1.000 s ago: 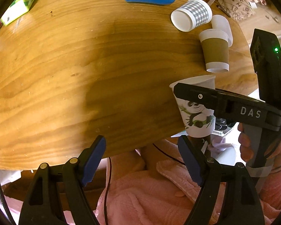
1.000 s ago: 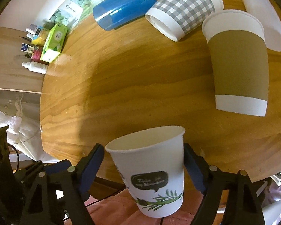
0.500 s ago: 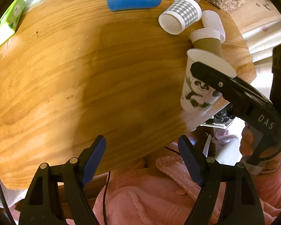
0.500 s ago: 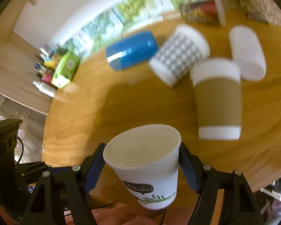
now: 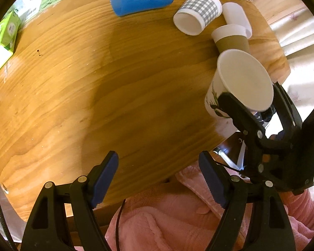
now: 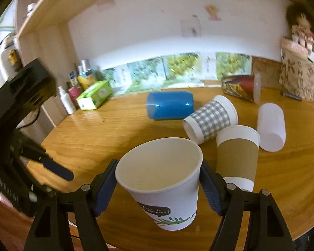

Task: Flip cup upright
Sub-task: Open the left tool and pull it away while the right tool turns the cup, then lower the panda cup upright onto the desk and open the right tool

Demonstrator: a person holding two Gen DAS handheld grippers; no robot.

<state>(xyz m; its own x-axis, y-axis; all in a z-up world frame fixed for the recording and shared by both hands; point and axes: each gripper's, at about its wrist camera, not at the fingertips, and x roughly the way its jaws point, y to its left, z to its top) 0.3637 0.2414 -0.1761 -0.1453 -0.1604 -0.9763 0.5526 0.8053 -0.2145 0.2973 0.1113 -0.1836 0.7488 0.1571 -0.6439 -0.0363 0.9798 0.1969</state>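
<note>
My right gripper (image 6: 158,185) is shut on a white paper cup with a panda and bamboo print (image 6: 163,186). It holds the cup mouth up, tilted a little, above the near edge of the round wooden table (image 6: 98,138). In the left wrist view the same cup (image 5: 240,83) hangs over the table's right edge, clamped by the right gripper (image 5: 251,104). My left gripper (image 5: 159,179) is open and empty over the table's front edge (image 5: 94,104).
Several cups lie on their sides at the back right: a blue tumbler (image 6: 169,105), a grey checked cup (image 6: 211,121), a brown-sleeved cup (image 6: 236,156) and a white plastic cup (image 6: 271,126). A green tissue box (image 6: 95,98) and small bottles stand at the back left.
The right gripper has lifted the panda cup and carried it up over the table edge, tipping its mouth toward the camera. The left gripper stayed open, drawing back slightly.
</note>
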